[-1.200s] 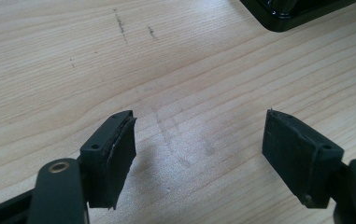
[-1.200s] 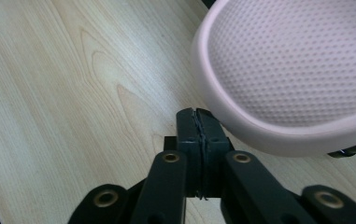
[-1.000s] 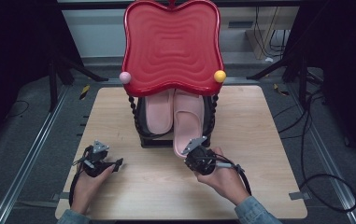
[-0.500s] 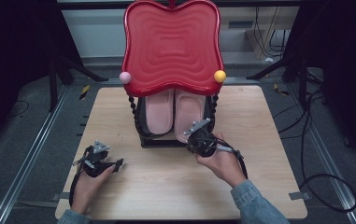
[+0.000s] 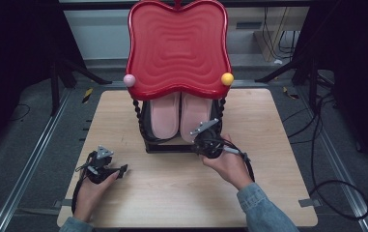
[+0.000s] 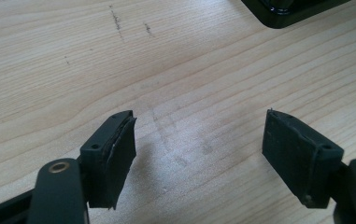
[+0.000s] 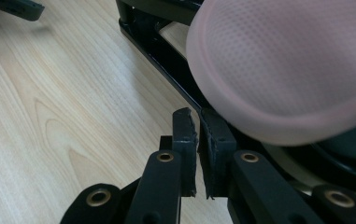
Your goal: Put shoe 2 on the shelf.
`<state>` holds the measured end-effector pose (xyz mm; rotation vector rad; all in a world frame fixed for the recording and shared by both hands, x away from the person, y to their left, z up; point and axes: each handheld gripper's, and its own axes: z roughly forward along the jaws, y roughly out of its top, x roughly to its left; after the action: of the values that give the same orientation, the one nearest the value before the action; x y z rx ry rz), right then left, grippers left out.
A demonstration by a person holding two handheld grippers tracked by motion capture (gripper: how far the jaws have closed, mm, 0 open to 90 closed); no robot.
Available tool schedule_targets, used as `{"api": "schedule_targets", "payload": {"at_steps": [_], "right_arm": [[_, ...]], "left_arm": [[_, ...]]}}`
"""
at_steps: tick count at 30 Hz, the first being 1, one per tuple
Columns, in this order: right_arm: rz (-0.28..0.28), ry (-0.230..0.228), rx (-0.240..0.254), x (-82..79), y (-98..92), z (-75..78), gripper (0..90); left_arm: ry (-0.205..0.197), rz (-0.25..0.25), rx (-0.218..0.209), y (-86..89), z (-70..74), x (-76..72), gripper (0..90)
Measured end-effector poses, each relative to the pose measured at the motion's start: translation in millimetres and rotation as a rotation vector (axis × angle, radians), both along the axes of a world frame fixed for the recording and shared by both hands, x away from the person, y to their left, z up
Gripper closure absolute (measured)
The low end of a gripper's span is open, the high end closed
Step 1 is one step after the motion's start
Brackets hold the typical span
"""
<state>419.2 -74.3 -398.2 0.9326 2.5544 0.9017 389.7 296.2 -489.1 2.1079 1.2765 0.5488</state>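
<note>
A black rack (image 5: pixel 144 126) stands at the table's middle back under a wavy red top (image 5: pixel 176 48). Two pink mesh shoes lie side by side inside it, the left shoe (image 5: pixel 164 116) and the right shoe (image 5: pixel 194 116). My right gripper (image 5: pixel 200 141) is shut and empty, pressed up to the rack's front by the right shoe. In the right gripper view the shoe's rounded end (image 7: pixel 283 65) sits just past my closed gripper (image 7: pixel 198 119), above the rack's base bar (image 7: pixel 161 51). My left gripper (image 5: pixel 120 170) rests open on the table at the front left, bare wood between its pads (image 6: pixel 112 154).
A pink ball (image 5: pixel 129 80) and a yellow ball (image 5: pixel 227 79) cap the rack's posts under the red top. The wooden table (image 5: pixel 268 145) ends near the person's forearms. Cables (image 5: pixel 326 188) lie on the floor to the right. The rack's corner (image 6: pixel 283 9) shows ahead of the left gripper.
The right shoe, which stuck out of the rack's front, has slid back inside beside the other. My right gripper moved forward with it to the rack. The left gripper stayed put.
</note>
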Motion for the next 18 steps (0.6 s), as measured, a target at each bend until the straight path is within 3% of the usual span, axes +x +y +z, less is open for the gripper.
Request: {"api": "schedule_targets", "payload": {"at_steps": [7, 18], "right_arm": [[-0.009, -0.024, 0.018, -11.1, -9.9, 7.7, 89.6], [-0.026, -0.015, 0.033, 1.9, -6.9, 7.6, 90.0]], "left_arm": [[0.004, -0.001, 0.004, -1.0, -0.4, 0.2, 25.3], [0.002, -0.003, 0.0, -0.8, -0.3, -0.1, 25.3]]}}
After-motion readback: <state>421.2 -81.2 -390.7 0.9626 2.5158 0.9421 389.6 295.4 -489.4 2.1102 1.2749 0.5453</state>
